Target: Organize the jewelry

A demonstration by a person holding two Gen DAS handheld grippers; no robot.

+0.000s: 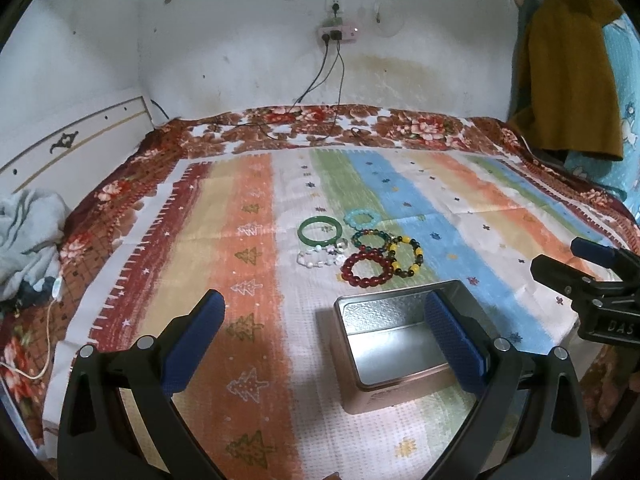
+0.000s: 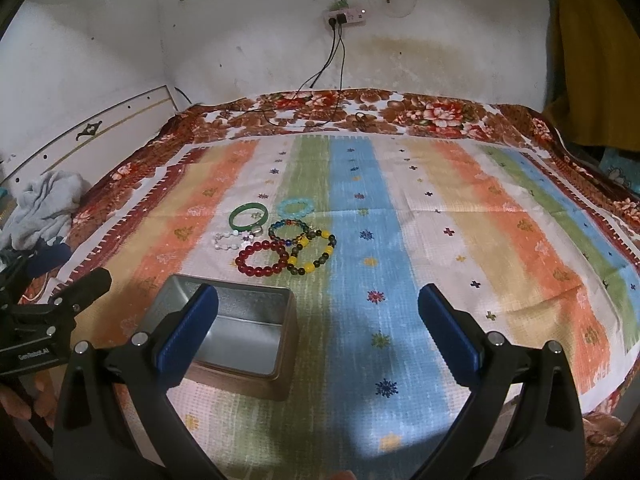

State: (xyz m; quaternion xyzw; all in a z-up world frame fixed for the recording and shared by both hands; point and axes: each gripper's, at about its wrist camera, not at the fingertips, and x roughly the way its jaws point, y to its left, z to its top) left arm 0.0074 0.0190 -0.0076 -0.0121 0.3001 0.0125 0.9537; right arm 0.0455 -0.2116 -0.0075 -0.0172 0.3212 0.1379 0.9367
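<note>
— Toward the middle of the striped cloth (image 2: pixel 400 240), what lies there?
— Six bracelets (image 2: pixel 280 240) lie clustered, some touching, the red bead bracelet (image 2: pixel 262 258) nearest an open metal tin (image 2: pixel 240 320) by the cloth's near edge.
— And the tools?
— The left gripper (image 1: pixel 324 340) and right gripper (image 2: pixel 318 328) both hover spread wide, empty, above the near edge.

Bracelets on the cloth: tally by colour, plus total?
Green bangle: 1
Light blue beaded bracelet: 1
White beaded bracelet: 1
Red beaded bracelet: 1
Yellow-and-dark beaded bracelet: 1
Multicolour dark beaded bracelet: 1
Total: 6, all lying on the striped cloth, none in the open tin.
</note>
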